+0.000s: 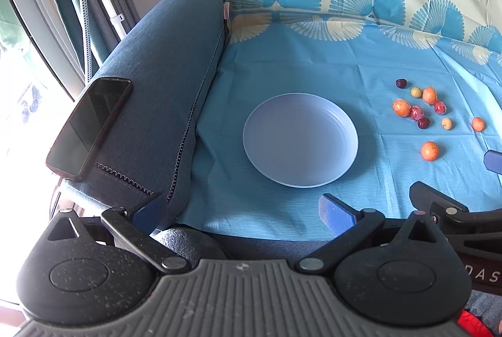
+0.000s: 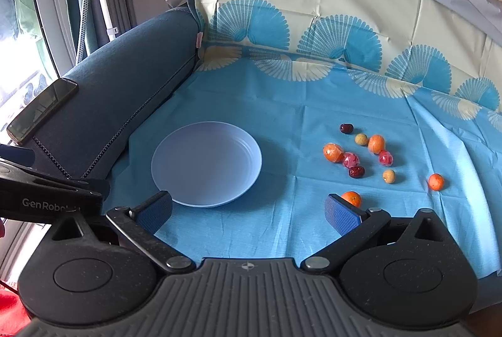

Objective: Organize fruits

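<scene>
A pale lilac plate (image 1: 300, 140) (image 2: 206, 165) lies bare on the blue cloth. To its right is a loose scatter of small fruits (image 1: 420, 109) (image 2: 360, 153): several oranges, dark red cherries, pale yellow-green ones and pink wrapped ones. One orange (image 1: 429, 151) (image 2: 352, 198) lies nearest, just beyond my right gripper's right fingertip. My left gripper (image 1: 243, 211) stands open in front of the plate, its jaws holding nothing. My right gripper (image 2: 249, 210) is open too, near the plate's front edge, with only cloth between its pads.
A blue sofa armrest (image 1: 163, 79) (image 2: 125, 76) borders the cloth on the left, with a dark phone (image 1: 89, 126) (image 2: 42, 108) lying on it. The patterned cloth (image 1: 313, 54) runs up the backrest behind. A window and curtain are at far left.
</scene>
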